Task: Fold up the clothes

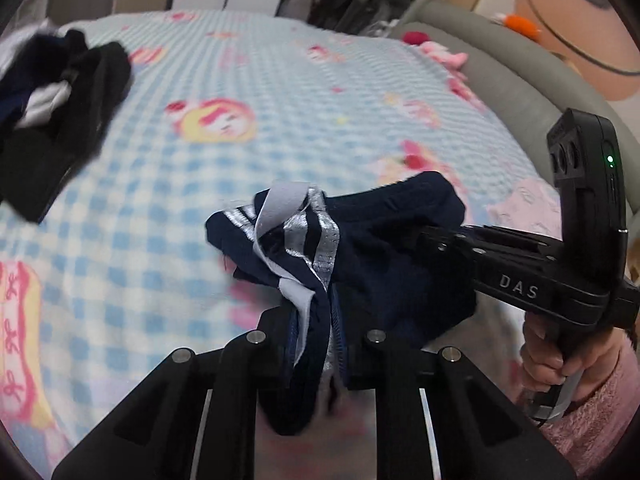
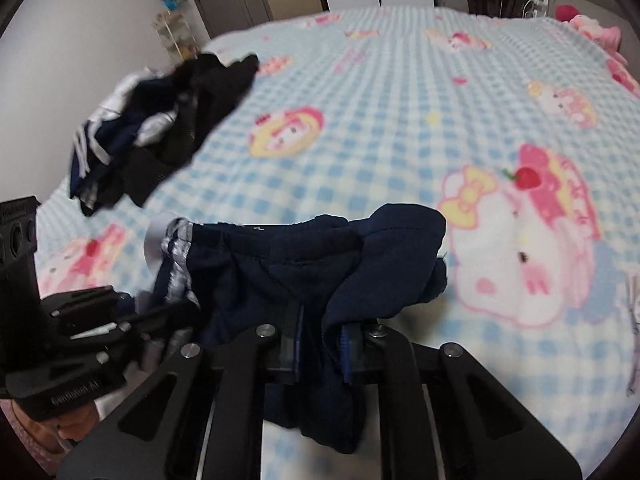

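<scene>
The left gripper pinches the striped edge of the navy garment; the right gripper pinches its plain navy side, holding it bunched above the checked bedspread; farther off, on the bedspread's left side, lies 1 dark clothes pile.

Black right gripper marked DAS, silver screws; fluffy pink sleeve
</scene>
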### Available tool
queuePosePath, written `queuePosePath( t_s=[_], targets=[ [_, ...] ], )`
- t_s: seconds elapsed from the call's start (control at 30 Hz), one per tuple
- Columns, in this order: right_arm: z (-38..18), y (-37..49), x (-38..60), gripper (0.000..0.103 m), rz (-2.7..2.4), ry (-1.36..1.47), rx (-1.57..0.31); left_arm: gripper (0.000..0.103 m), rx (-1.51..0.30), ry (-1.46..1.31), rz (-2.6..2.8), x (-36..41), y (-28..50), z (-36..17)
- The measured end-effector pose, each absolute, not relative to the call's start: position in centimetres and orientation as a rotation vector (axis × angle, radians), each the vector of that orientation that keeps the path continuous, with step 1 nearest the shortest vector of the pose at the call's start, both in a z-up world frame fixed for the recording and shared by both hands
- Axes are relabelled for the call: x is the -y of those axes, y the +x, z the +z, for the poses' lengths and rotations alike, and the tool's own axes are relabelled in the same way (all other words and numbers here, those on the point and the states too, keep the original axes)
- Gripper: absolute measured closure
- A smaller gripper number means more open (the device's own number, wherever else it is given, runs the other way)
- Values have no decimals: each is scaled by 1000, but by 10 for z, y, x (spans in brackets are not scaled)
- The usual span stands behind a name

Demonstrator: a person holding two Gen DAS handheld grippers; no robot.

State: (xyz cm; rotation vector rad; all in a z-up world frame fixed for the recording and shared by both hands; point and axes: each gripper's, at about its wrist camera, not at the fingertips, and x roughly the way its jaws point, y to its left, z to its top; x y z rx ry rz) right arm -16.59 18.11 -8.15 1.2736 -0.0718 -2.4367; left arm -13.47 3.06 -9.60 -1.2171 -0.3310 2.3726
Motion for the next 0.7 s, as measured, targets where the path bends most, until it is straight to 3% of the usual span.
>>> queuePosePath(
  t_s=[0.13, 0.27, 0.53, 0.7],
  targets=[
    [-58, -158, -224, 90, -2464, 1266, 143, 86, 334, -1203, 2331, -64, -137, -80],
    [-33, -152, -294, 90, -2485, 1256, 356, 86, 324, -1184, 2232, -128, -153, -60],
    [36, -149, -430, 90, -2765, 1221, 266, 86, 349, -1096, 2074, -274, -192, -18],
    [54, -150, -515, 90, -2884, 1264, 346, 86, 392, -1132, 1974, -353, -218, -25]
  ],
)
